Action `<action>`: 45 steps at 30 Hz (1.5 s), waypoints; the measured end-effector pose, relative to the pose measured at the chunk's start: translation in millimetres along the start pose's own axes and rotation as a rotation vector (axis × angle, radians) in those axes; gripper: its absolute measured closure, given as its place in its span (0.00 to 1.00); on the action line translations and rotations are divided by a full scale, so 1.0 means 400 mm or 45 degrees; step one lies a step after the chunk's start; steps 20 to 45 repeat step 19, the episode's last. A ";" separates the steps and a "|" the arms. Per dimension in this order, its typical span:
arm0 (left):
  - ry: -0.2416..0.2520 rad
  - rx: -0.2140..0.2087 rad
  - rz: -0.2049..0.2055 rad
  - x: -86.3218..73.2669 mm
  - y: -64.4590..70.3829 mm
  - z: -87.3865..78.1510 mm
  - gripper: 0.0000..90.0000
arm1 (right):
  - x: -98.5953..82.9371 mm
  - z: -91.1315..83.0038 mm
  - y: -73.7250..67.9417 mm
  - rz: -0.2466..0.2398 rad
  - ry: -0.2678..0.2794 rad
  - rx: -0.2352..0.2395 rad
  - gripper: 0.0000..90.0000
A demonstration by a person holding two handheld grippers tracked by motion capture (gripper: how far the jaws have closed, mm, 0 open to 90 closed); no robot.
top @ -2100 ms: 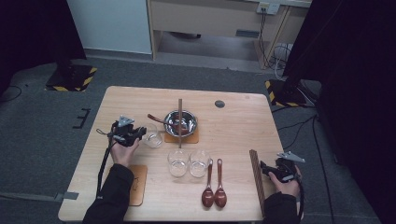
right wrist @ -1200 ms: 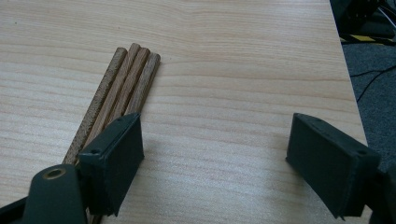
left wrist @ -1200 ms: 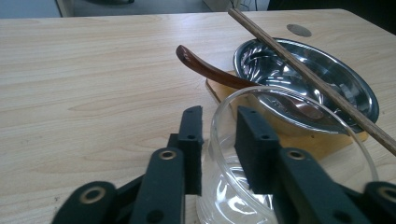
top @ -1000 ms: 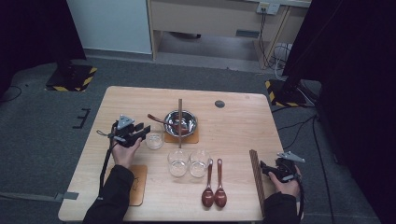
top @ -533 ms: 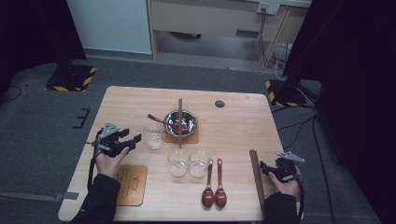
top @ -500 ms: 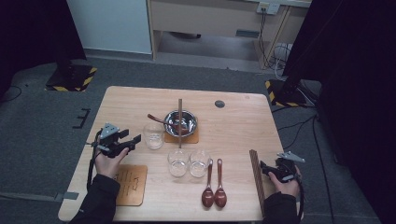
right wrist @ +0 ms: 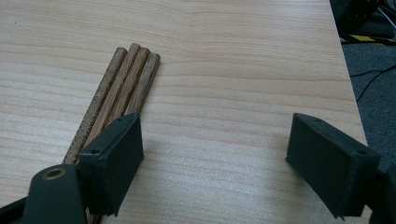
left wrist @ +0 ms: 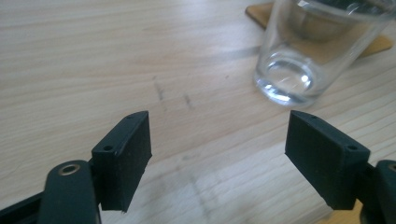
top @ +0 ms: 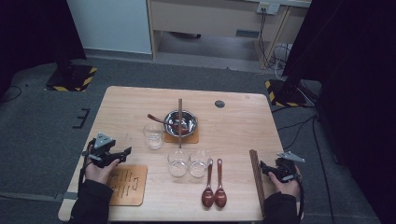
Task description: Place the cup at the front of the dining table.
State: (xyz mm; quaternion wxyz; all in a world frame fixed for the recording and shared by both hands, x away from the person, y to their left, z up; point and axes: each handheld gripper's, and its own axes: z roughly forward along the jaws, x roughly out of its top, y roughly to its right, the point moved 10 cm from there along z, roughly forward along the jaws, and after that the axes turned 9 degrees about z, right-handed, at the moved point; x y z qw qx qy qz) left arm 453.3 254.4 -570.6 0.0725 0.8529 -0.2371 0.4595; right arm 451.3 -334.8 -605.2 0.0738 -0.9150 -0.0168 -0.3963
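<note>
Table [top: 243, 121] of pale grained wood carries everything. The left gripper [top: 122, 154] has drawn back from the clear, smooth glass [top: 153, 135], which now stands alone beside the shiny steel bowl [top: 181, 123], apparently set down. Its jaws gape empty. The right gripper [right wrist: 215, 158] rests wide open beside rough brown chopsticks [right wrist: 119, 91].
</note>
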 end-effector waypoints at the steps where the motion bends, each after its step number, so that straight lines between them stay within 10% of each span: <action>1: -0.039 0.021 -0.002 -0.023 -0.009 -0.003 0.23 | 0.000 0.000 0.000 0.000 0.000 0.000 0.20; 17: -0.200 0.087 -0.059 -0.111 -0.060 -0.010 0.22 | 0.000 0.000 0.000 0.000 0.000 -0.001 0.21; 45: -0.198 0.093 -0.059 -0.112 -0.062 -0.010 0.22 | 0.000 0.000 0.000 0.001 0.000 -0.002 0.21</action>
